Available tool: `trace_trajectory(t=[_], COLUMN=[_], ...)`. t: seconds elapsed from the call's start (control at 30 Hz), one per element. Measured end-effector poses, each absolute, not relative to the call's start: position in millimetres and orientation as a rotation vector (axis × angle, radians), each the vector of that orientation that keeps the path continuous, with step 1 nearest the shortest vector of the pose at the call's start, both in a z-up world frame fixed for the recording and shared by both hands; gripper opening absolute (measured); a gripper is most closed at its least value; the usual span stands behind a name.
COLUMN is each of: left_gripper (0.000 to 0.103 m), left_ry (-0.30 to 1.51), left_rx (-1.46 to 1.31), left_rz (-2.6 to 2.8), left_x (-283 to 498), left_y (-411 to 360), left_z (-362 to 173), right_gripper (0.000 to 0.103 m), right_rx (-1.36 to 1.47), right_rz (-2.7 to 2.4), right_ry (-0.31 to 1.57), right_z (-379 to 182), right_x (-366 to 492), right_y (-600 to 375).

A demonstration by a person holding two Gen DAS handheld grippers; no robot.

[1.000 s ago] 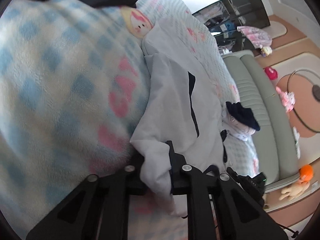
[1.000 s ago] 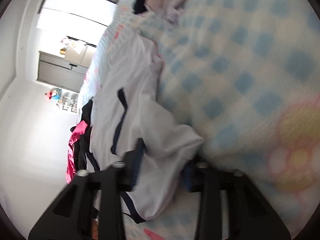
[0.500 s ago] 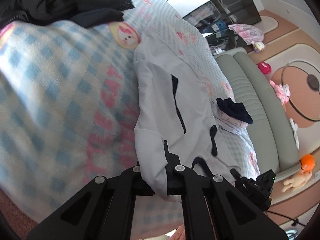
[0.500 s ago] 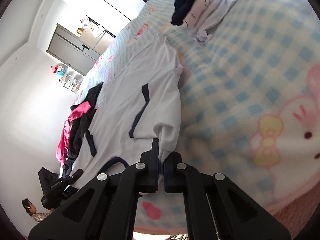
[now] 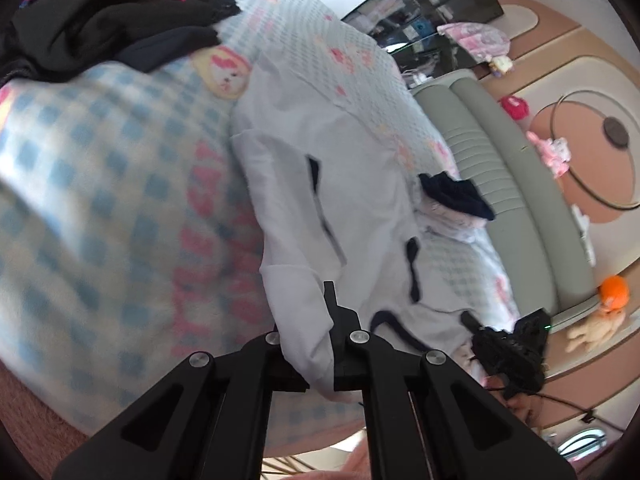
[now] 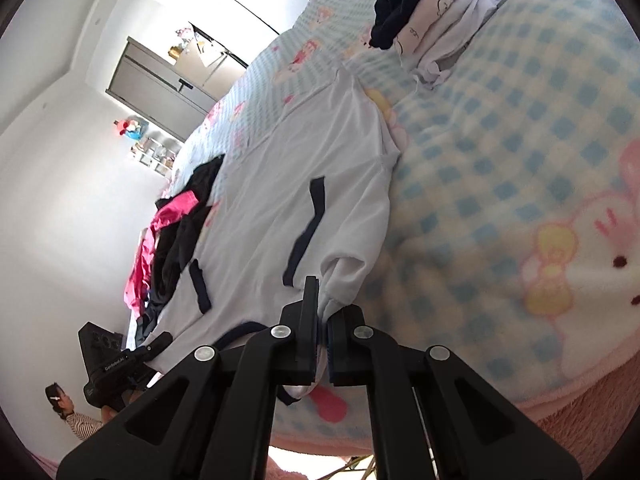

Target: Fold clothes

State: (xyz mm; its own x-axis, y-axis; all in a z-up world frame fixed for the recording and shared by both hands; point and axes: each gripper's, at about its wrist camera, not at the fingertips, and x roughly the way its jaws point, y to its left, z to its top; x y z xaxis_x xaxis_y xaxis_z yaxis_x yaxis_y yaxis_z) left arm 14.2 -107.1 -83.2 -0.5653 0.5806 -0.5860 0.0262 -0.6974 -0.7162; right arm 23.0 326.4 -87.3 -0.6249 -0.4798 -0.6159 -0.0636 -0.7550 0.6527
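Left gripper [image 5: 308,344]: jaws pinched tight on one near corner of the white garment [image 5: 352,184], a fold of cloth bunched between the fingers.
White garment: spread lengthwise on the bed, white with dark navy trim; near edge raised off the blanket at both clamped corners, far end lying flat.
Right gripper [image 6: 322,328]: clamped on the opposite near corner of the white garment [image 6: 280,208], cloth squeezed thin between the pads.
Progress: early for this piece, I judge; both corners are gripped, but no fold is laid yet.
Done: a small stack of folded clothes [image 6: 436,12] sits at the far right of the bed.
Left to do: carry the held edge over toward the far end, then deal with the heap of black and pink clothes [image 5: 112,12] at the left.
Surface: a blue-checked blanket [image 5: 100,208] with pink cartoon prints, soft and uneven.
Room: a green padded bed frame [image 5: 516,208], toys on a floor mat [image 5: 612,300], a shelving unit at the back, a white wall.
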Motion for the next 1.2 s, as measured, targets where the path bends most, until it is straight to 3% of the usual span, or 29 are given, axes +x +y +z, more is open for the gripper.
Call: trace_trajectory(t=[0.3,0.7,0.73,0.8,0.83,0.87,0.97,1.03,1.17,1.2], left_gripper=[0.004,0.006,0.010,0.036,0.060,0.071,0.074,0.074,0.074,0.074], left_ry=[-0.940,-1.079,-1.103,-1.200,-1.293,-1.408,-1.553,-1.528,-1.377,-1.326], left_rx=[-1.318,-1.407,-1.413,-1.381,-1.334,-1.267,-1.171,-1.173,-1.178,-1.177], left_rz=[2.233,2.128,2.109,2.046,1.991,1.919,1.832,1.897,2.077,2.126], left_x=[-38,-155,-164,-178,-182,-183,-183,-179,-160,-153], left_y=[-106,-107,-108,-112,-117,-123,-138,-144,-150,-149], left_z=[-67,-81,-87,-100,-107,-114,-125,-123,-106,-101], right_gripper=[0.003,0.003,0.003,0.005,0.006,0.007,0.020,0.025,0.062,0.063], right_rx=[1.176,1.236,1.268,1.319,1.324,1.315,1.290,1.263,1.184,1.160], right_rz=[-2.444,-2.468,-2.477,-2.499,-2.510,-2.517,-2.517,-2.505,-2.481,-2.482], right_ry=[-0.943,-1.007,-1.008,-1.002,-1.007,-1.021,-1.090,-1.150,-1.268,-1.272], right_z=[-71,-82,-87,-95,-99,-101,-106,-106,-94,-89], right_x=[-16,-93,-100,-112,-117,-120,-126,-129,-129,-128], right_y=[331,338,338,338,339,339,345,350,366,369])
